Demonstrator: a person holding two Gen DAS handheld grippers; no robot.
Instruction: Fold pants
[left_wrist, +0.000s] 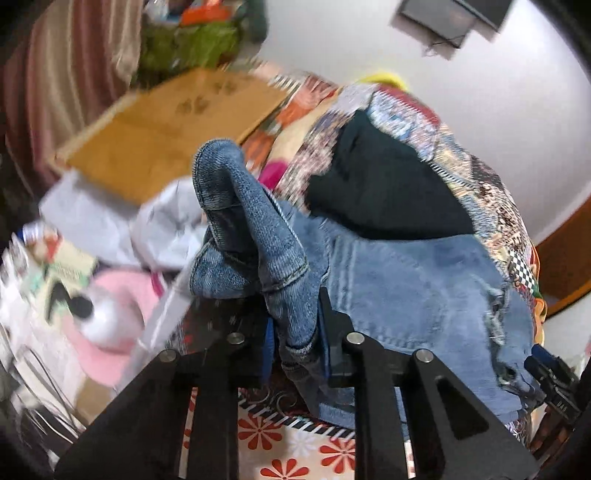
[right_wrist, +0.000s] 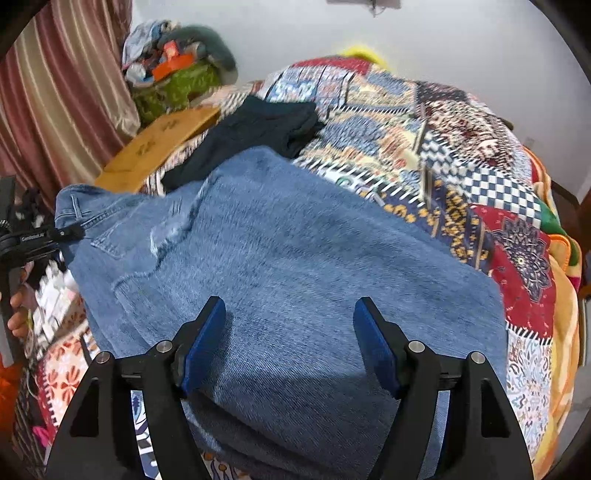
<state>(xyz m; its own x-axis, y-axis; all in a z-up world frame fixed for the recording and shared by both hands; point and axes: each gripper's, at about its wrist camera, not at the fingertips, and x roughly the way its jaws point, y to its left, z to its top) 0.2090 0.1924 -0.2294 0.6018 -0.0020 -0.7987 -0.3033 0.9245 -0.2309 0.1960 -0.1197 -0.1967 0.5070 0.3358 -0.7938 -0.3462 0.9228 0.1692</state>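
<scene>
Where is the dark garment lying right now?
The dark garment lies on the patchwork bedspread, just beyond the jeans, right of the wooden board.

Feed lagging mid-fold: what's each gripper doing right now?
Left gripper: shut on a bunched fold of the jeans.
Right gripper: open over the jeans, holding nothing.

Left black two-finger gripper with blue pads (left_wrist: 295, 332): jaws nearly together, pinching a bunched fold of denim that rises toward 12 o'clock. Right black two-finger gripper with blue pads (right_wrist: 290, 332): jaws wide apart, pads clear of the cloth beneath them. Bare hand (right_wrist: 20, 314) on the left tool's handle, at 9 o'clock in right view.
</scene>
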